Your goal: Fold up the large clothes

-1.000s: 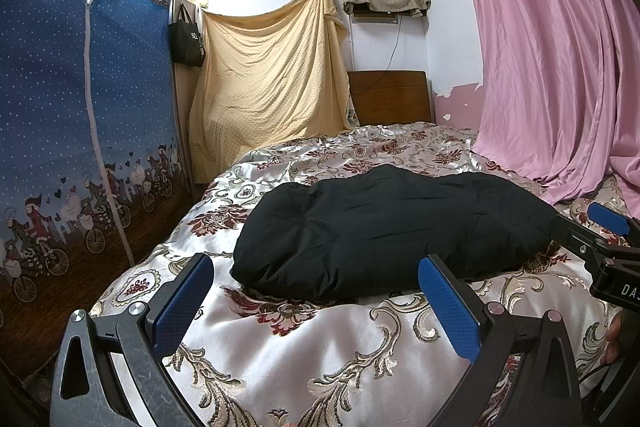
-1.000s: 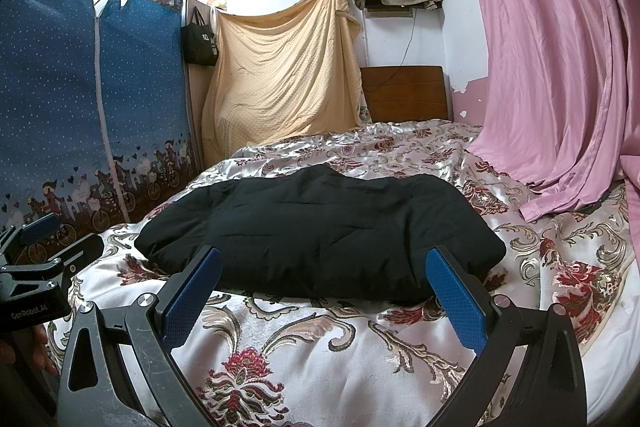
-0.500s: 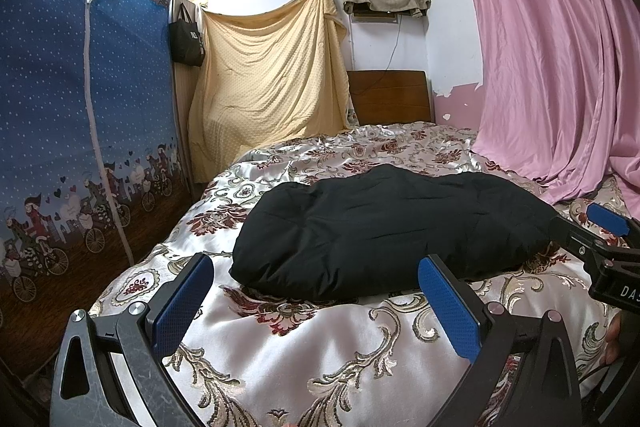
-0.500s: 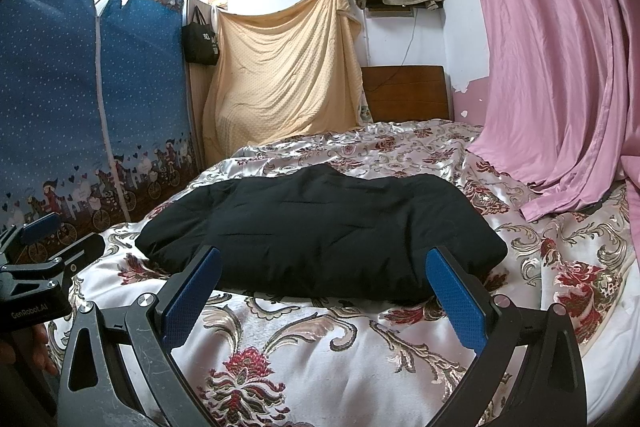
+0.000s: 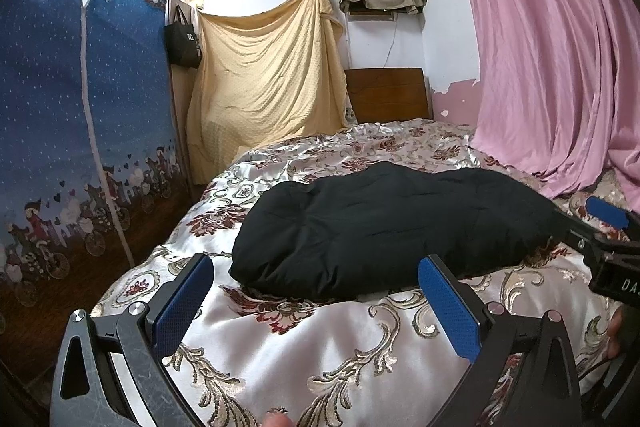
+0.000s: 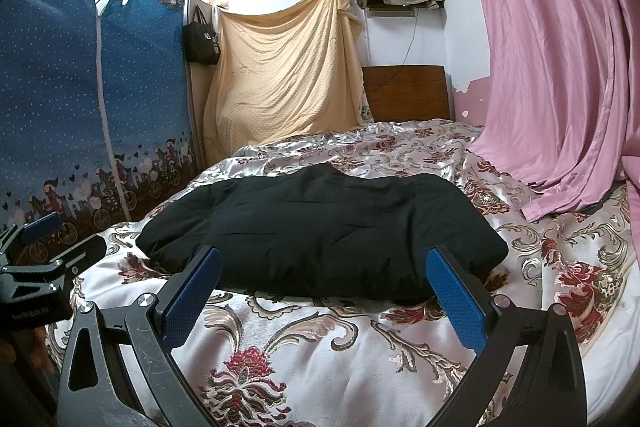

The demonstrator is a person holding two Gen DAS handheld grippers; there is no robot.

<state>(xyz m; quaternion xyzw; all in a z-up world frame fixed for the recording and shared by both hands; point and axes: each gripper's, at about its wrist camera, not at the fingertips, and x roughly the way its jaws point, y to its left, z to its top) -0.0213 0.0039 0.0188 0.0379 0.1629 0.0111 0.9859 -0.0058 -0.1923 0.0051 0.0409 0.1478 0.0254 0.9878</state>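
A black padded garment (image 5: pixel 384 223) (image 6: pixel 320 231) lies folded into a thick bundle on the floral satin bedspread (image 5: pixel 320 347) (image 6: pixel 320 355). My left gripper (image 5: pixel 316 291) hovers open over the bed's near edge, short of the bundle's left end, nothing between its blue pads. My right gripper (image 6: pixel 324 287) also stands open, just in front of the bundle's near edge, holding nothing. Each gripper shows at the side of the other's view: the right one (image 5: pixel 600 239) at the far right, the left one (image 6: pixel 36 259) at the far left.
A blue printed wardrobe cover (image 5: pixel 72 147) stands left of the bed. A yellow sheet (image 5: pixel 264 83) hangs at the back beside a wooden headboard (image 5: pixel 386 95). Pink curtains (image 6: pixel 560 67) drape onto the bed's right side. A black bag (image 6: pixel 202 39) hangs on the wall.
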